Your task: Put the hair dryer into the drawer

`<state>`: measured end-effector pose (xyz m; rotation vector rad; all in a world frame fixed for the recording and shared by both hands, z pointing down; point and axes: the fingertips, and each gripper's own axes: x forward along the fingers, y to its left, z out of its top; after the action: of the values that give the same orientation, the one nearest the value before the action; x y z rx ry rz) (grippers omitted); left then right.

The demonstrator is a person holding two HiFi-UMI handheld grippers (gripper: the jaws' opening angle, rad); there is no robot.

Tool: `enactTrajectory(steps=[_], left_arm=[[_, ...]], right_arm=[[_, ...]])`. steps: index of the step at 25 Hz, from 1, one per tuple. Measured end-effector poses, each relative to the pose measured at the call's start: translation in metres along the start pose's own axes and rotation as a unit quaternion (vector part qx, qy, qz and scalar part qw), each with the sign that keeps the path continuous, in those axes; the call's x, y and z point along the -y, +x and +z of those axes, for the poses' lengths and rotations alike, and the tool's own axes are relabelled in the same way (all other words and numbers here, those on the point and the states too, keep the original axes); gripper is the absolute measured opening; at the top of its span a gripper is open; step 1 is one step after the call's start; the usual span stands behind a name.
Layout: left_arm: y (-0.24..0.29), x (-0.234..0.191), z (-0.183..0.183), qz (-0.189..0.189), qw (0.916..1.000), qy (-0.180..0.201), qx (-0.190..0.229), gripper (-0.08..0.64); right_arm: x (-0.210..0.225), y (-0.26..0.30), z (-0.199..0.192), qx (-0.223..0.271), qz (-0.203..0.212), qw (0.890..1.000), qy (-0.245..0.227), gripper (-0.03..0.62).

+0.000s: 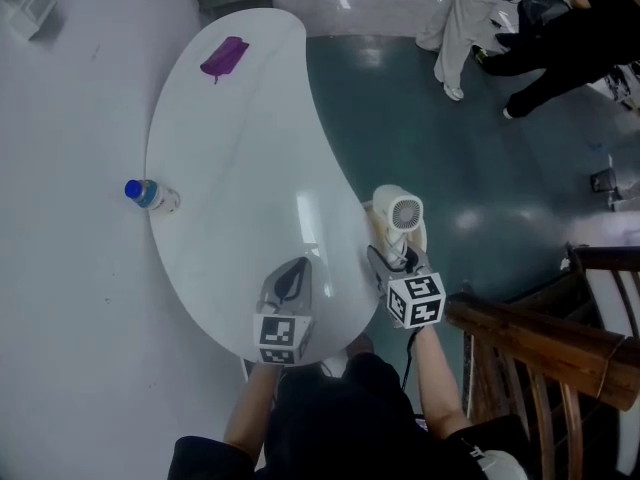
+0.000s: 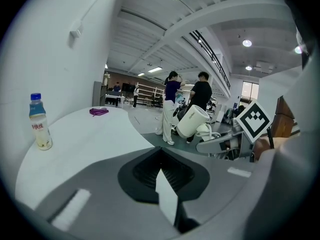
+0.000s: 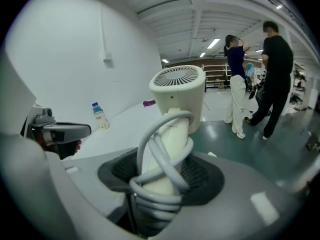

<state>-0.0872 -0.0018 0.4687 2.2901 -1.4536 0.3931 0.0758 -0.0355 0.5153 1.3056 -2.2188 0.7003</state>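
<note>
Transport step, I reckon: right tongs (image 3: 162,184) are gripping the hair dryer (image 3: 177,96) by its cord-wrapped handle, just off the table (image 1: 230,158) edge. Left tongs (image 2: 167,189) are sitting closed, empty. No drawer is showing; next move needs it found and opened.

Grey left gripper (image 1: 290,278), right gripper (image 1: 398,251), checkered marker cubes (image 1: 279,337), seemingly black top (image 1: 340,423)

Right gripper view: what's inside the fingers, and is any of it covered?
The hair dryer stands head up, clamped between the fingers by its cream handle, which is wound with the grey cord. The coils cover much of the handle; its bottom end is hidden between the fingers.
</note>
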Motion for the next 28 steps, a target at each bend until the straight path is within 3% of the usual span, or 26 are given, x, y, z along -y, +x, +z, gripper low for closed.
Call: enactTrajectory(steps=[12,28], left_arm=[[0.033,0.053,-0.009,-0.002,0.9999,-0.003,-0.017,0.006],[0.089,0.069,-0.051,0.006,0.9977,-0.020,-0.065,0.006]], right_arm=[[0.062,-0.011,-0.039,-0.030,0.001,0.999,0.010,0.245],[0.100,0.041,-0.100,-0.089,0.035,0.995,0.037,0.245]])
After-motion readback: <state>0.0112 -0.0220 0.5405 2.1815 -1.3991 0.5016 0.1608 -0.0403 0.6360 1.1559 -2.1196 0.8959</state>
